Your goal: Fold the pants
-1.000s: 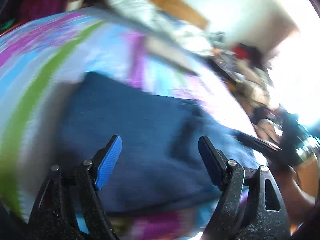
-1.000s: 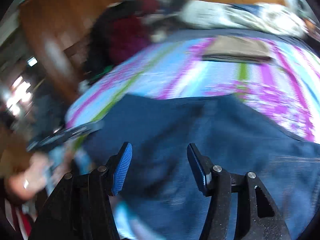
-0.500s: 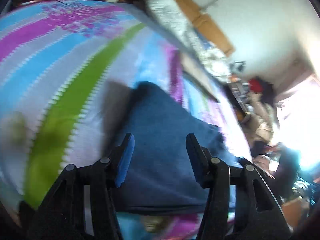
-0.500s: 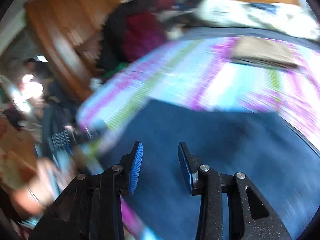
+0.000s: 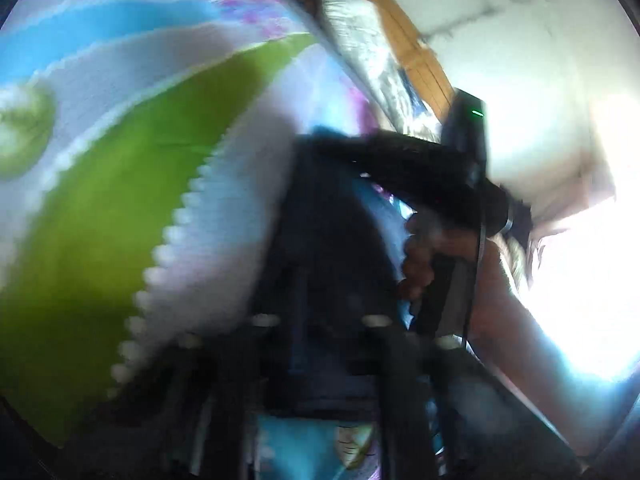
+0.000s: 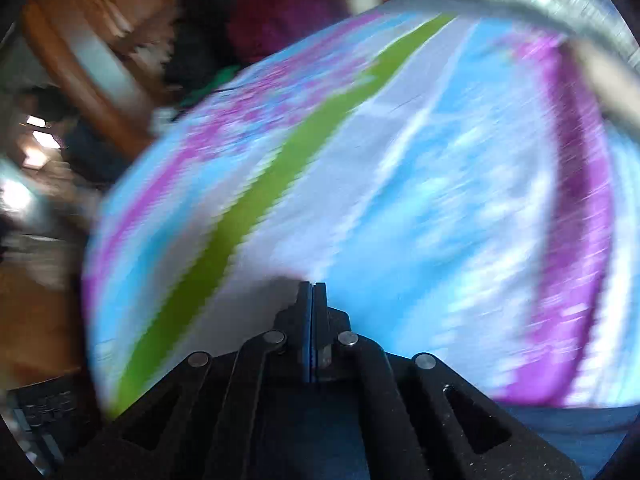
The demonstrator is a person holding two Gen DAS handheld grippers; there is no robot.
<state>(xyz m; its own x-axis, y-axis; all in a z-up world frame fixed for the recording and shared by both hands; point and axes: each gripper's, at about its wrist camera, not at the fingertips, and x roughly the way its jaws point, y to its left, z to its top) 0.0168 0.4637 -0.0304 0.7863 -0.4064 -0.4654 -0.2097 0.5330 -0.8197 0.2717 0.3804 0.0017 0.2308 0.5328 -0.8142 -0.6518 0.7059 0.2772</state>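
Blue-padded right gripper [image 6: 314,300] now closed; pants [image 5: 332,240] seemingly pinched.

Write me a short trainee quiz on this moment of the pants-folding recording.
1. True or false: the right claw is wide open.
2. What colour are the pants? A dark blue, B red, C white.
3. Fill in: in the left wrist view, a person's ___ grips the right claw's handle.
Key: 1 false, its fingers are pressed together; 2 A; 3 hand.
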